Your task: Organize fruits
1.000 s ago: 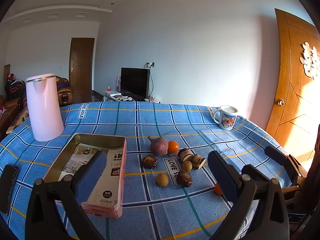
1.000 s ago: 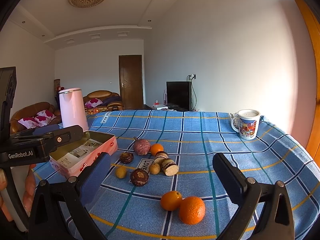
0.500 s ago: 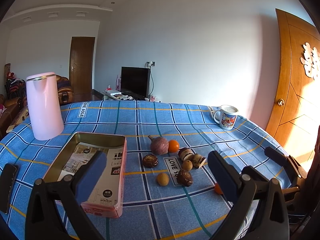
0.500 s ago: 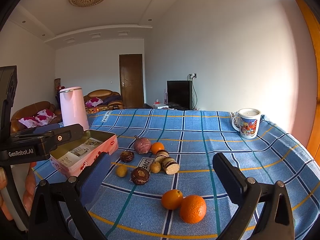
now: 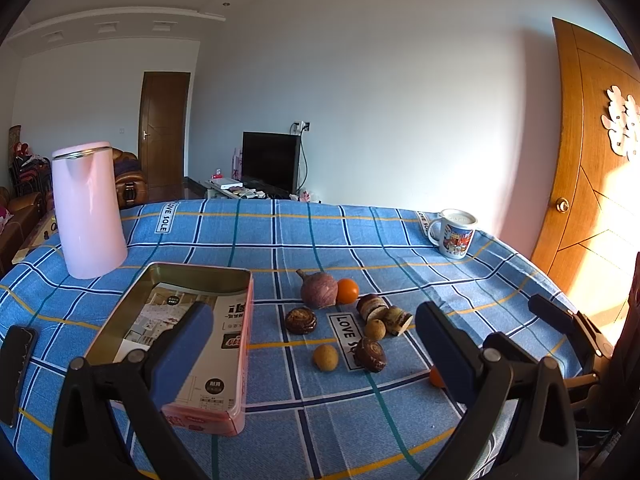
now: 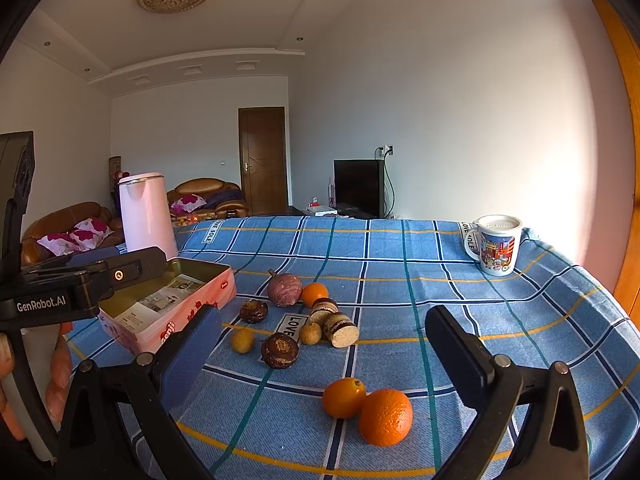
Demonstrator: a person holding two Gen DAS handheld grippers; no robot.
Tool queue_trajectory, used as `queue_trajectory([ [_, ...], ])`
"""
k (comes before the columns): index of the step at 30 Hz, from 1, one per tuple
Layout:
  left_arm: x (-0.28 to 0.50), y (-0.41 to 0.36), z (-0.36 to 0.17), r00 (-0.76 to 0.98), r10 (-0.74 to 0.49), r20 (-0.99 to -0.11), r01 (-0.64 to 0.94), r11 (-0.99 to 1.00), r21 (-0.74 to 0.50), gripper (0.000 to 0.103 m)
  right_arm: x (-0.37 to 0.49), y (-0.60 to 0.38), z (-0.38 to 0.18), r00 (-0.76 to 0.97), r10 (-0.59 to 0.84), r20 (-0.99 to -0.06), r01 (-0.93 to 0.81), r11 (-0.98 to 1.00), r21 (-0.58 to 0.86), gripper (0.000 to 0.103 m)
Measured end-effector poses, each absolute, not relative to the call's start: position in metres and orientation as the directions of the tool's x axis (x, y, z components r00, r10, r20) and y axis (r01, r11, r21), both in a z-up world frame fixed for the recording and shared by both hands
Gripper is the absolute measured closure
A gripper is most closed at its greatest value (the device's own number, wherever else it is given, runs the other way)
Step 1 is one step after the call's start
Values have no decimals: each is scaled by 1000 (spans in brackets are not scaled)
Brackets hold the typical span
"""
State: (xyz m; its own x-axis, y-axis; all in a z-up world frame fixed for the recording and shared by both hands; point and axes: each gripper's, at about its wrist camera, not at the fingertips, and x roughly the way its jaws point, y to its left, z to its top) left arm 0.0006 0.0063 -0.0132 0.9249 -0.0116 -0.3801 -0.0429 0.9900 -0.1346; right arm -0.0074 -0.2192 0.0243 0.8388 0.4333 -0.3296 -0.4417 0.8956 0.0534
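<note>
Fruit lies loose on the blue checked tablecloth [image 5: 280, 240]: a purple round fruit [image 5: 319, 289], a small orange [image 5: 347, 290], dark brown fruits [image 5: 300, 320], yellowish small fruits [image 5: 325, 357] and cut rolls [image 5: 394, 317]. Nearest the right gripper lie two oranges [image 6: 385, 416] [image 6: 344, 397]. A pink tin box [image 5: 188, 328] with printed paper inside stands left of the fruit. My left gripper [image 5: 312, 344] hovers open above the table's near side. My right gripper [image 6: 324, 352] is open too, above the two oranges, holding nothing.
A pink kettle [image 5: 88, 212] stands at the back left, a printed mug [image 5: 456, 233] at the back right. A dark phone [image 5: 16, 372] lies at the left edge. A wooden door [image 5: 592, 184] is to the right. A hand [image 6: 56, 376] holds the left gripper's body.
Both views have shifted only slightly; the fruit, tin, kettle and mug stay where they were, and both grippers remain open.
</note>
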Motion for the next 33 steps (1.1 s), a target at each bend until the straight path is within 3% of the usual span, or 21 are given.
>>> queue_trajectory([
  [11, 10, -4, -29, 910, -28, -414, -27, 992, -126, 0, 1, -230, 8, 835, 408, -370, -424, 905, 40, 1],
  [18, 25, -31, -51, 875, -118, -469, 65, 990, -128, 0, 11, -258, -30, 820, 346, -455, -389, 921, -2, 1],
  [23, 31, -49, -59, 852, -170, -495, 122, 984, -127, 1, 22, -267, -42, 789, 366, -493, -393, 918, 52, 2],
  [26, 34, -55, -62, 845, -180, -503, 134, 983, -126, 2, 28, -264, -48, 755, 392, -526, -421, 905, 70, 16],
  [28, 37, -58, -64, 835, -197, -514, 145, 980, -139, 4, 32, -263, -54, 722, 416, -553, -439, 893, 98, 34],
  [31, 40, -66, -67, 825, -213, -524, 168, 977, -133, 4, 36, -262, -60, 680, 461, -571, -468, 872, 146, 53],
  [33, 44, -74, -68, 816, -221, -534, 189, 975, -115, 9, 35, -267, -59, 669, 495, -555, -480, 858, 186, 63],
])
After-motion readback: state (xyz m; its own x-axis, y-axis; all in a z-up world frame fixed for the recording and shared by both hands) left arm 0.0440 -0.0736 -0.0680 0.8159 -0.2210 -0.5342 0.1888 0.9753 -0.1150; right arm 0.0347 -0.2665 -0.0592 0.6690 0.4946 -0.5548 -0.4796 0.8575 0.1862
